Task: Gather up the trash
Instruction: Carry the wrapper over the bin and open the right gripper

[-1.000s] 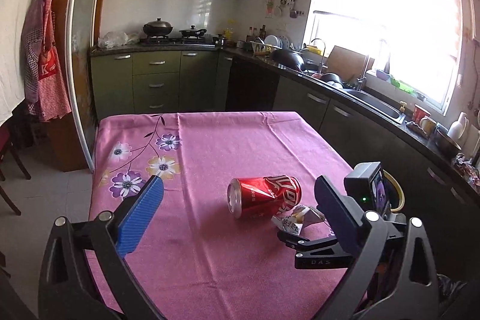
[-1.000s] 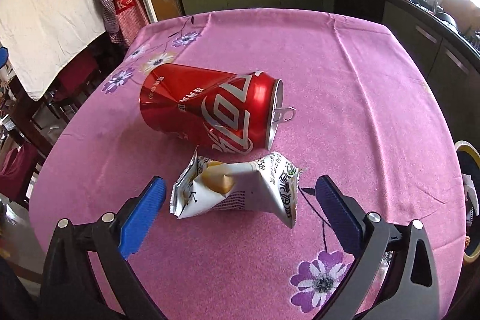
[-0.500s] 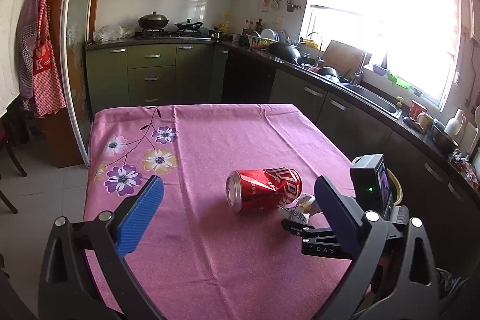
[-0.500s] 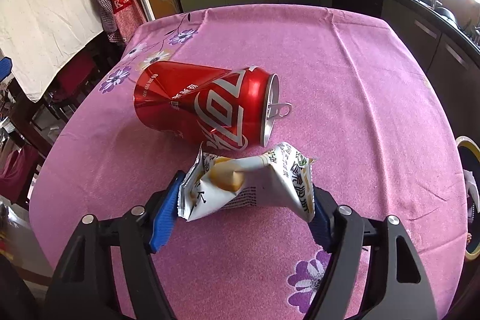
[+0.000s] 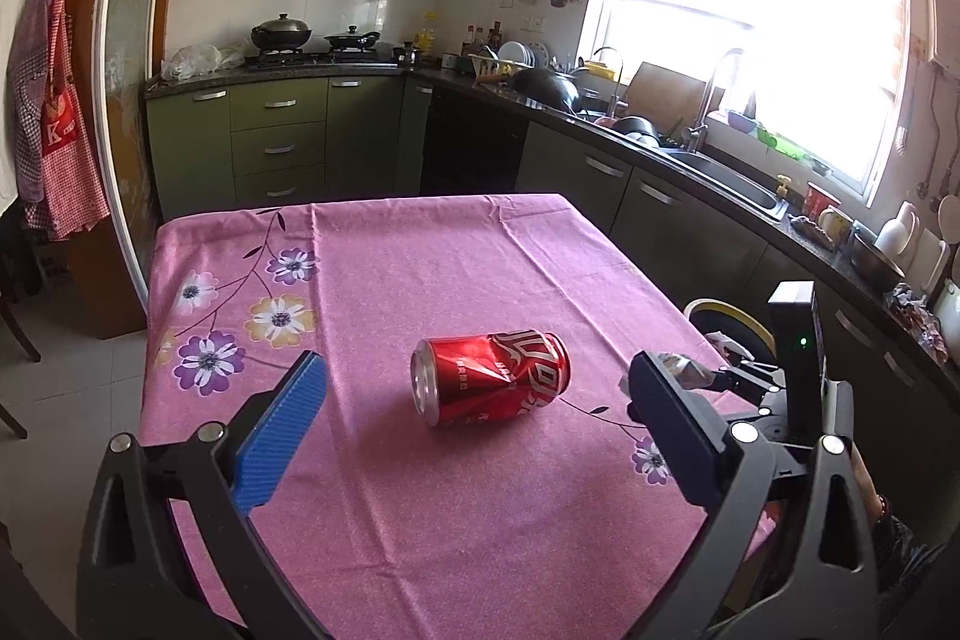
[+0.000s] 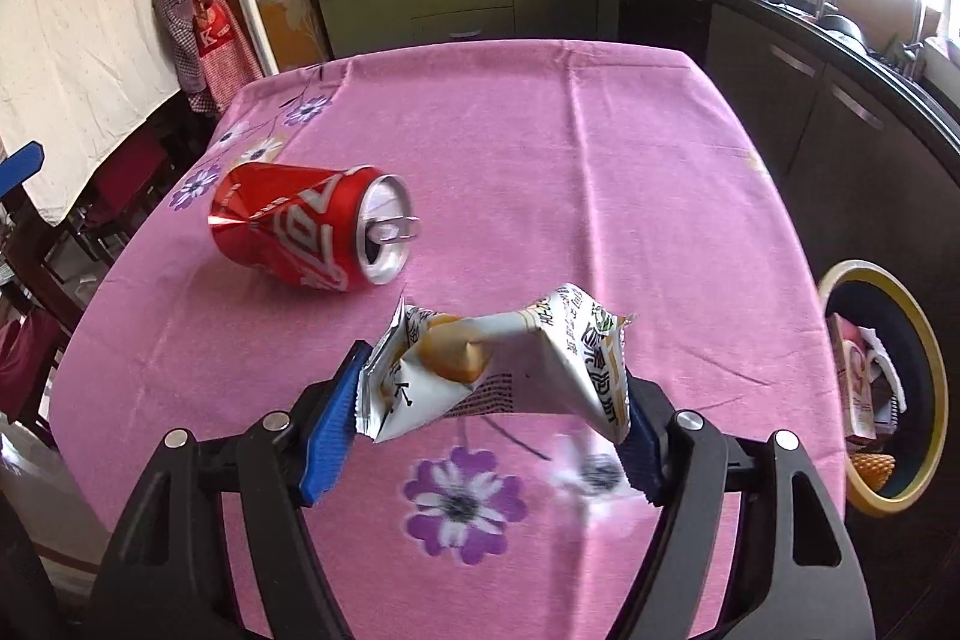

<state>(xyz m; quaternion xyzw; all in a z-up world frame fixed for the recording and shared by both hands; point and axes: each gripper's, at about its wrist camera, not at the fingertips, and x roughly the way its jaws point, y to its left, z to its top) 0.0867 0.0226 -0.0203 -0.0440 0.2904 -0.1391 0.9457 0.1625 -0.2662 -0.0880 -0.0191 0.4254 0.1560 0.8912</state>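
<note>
- The right gripper pinches a crumpled white snack wrapper between its blue pads, lifted clear of the pink tablecloth.
- The left gripper hovers with its fingers spread wide and nothing between them.
- Step in hand, as I judge it: carrying the wrapper to the bin, which stands to the right just off the table edge, already holding some rubbish. The next move calls for swinging right over the rim, then letting go.
- Beyond, a dented red can lies on its side mid-table, yet to be collected; it is clear of the wrapper's path.
- Farther off, kitchen cabinets and a cluttered sink counter.
</note>
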